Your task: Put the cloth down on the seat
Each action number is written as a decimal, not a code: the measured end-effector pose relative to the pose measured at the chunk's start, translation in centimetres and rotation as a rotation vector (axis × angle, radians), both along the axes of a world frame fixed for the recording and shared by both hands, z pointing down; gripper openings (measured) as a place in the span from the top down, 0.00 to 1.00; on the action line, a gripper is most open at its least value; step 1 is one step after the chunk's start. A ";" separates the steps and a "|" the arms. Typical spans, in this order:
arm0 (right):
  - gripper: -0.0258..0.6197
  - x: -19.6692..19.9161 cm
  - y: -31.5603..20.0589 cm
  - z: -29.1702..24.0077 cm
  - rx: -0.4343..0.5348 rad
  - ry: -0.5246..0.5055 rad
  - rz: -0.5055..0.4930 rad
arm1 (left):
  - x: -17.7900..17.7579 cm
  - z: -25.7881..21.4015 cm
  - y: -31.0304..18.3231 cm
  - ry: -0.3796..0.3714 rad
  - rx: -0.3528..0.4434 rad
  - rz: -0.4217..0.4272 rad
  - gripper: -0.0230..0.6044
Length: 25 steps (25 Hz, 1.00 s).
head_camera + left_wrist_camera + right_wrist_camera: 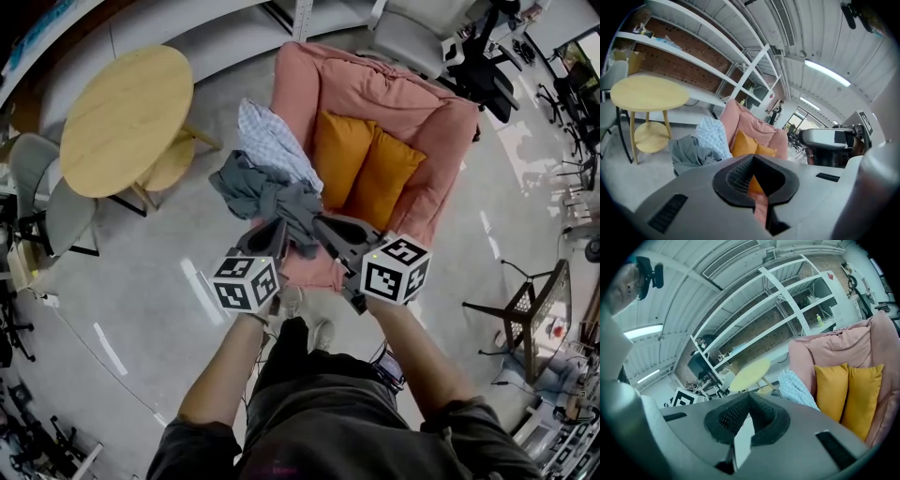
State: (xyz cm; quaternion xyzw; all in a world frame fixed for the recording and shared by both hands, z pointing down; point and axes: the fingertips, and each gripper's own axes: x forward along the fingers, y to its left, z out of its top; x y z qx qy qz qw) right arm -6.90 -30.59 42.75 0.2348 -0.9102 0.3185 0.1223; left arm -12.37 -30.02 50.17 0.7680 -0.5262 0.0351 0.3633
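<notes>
A crumpled grey cloth (258,187) lies over the front of the left arm of a pink armchair (412,103). In the left gripper view the grey cloth (691,154) shows left of the jaws. A blue-checked cloth (272,141) is draped over the same arm behind it. Two orange cushions (366,169) fill the seat. My left gripper (278,225) is at the cloth's lower edge, jaws shut with nothing between them (753,157). My right gripper (319,223) is just right of the cloth, its jaws also shut and bare (748,394).
A round wooden table (127,117) with a lower shelf stands left of the armchair, grey chairs (56,211) beyond it. A wire side table (534,300) is at the right. Office chairs (487,56) and shelving stand behind. The person's shoes (305,314) are on the floor before the seat.
</notes>
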 end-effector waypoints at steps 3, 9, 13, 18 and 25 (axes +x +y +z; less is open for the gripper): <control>0.94 0.2 -0.1 -0.1 0.003 0.004 0.005 | -0.2 -0.4 0.0 -0.007 0.000 -0.001 0.95; 0.94 1.0 -0.2 -0.4 0.005 -0.012 0.025 | 0.3 -0.9 -0.1 -0.012 -0.003 0.008 0.95; 0.94 1.3 -0.5 -0.4 0.003 -0.021 0.038 | 0.3 -0.9 -0.4 -0.015 -0.007 0.009 0.95; 0.94 1.7 -1.0 -0.5 0.002 -0.029 0.051 | 0.6 -1.0 -0.9 -0.016 -0.011 0.015 0.95; 0.94 2.2 -1.5 -0.8 0.005 -0.033 0.061 | 1.4 -1.2 -1.5 -0.016 -0.011 0.028 0.95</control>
